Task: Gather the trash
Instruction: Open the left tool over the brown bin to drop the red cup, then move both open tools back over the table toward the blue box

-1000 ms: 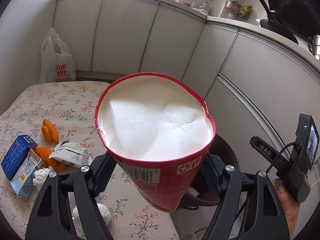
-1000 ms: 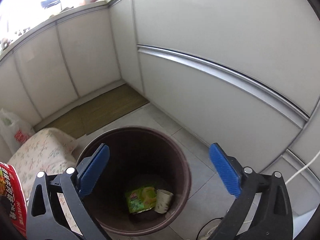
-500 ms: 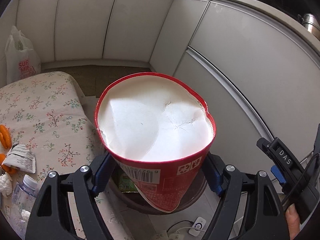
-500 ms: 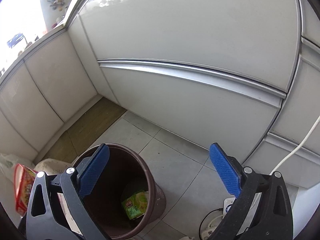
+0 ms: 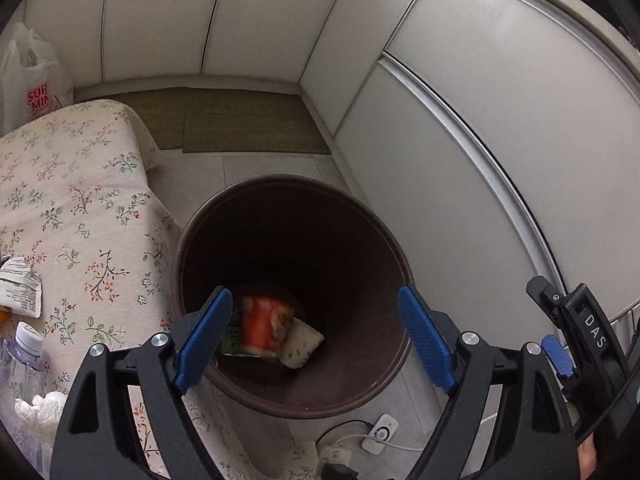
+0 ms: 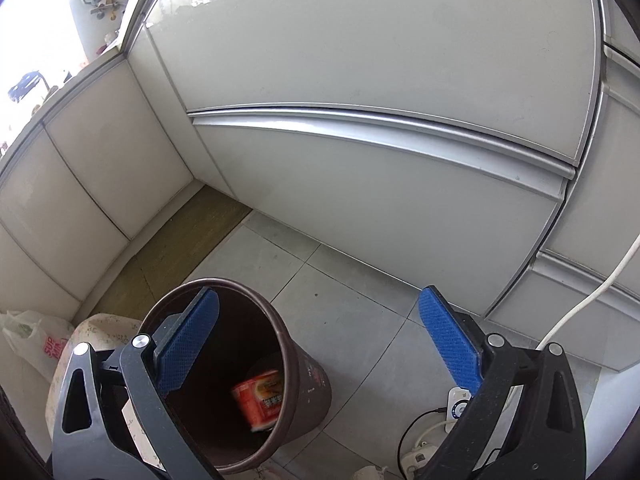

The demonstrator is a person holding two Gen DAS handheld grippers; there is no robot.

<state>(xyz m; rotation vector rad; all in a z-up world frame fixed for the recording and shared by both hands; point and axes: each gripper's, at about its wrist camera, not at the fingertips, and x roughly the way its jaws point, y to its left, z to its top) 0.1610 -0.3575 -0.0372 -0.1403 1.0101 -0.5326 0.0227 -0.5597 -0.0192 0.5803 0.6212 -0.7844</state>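
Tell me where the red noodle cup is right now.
The red noodle cup is inside the brown trash bin, beside a green wrapper and a white paper cup.

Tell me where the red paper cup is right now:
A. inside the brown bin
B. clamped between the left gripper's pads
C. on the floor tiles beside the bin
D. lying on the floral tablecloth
A: the red paper cup shows blurred inside the brown bin, beside a green wrapper and a white cup; the left gripper has nothing between its opening jaws.
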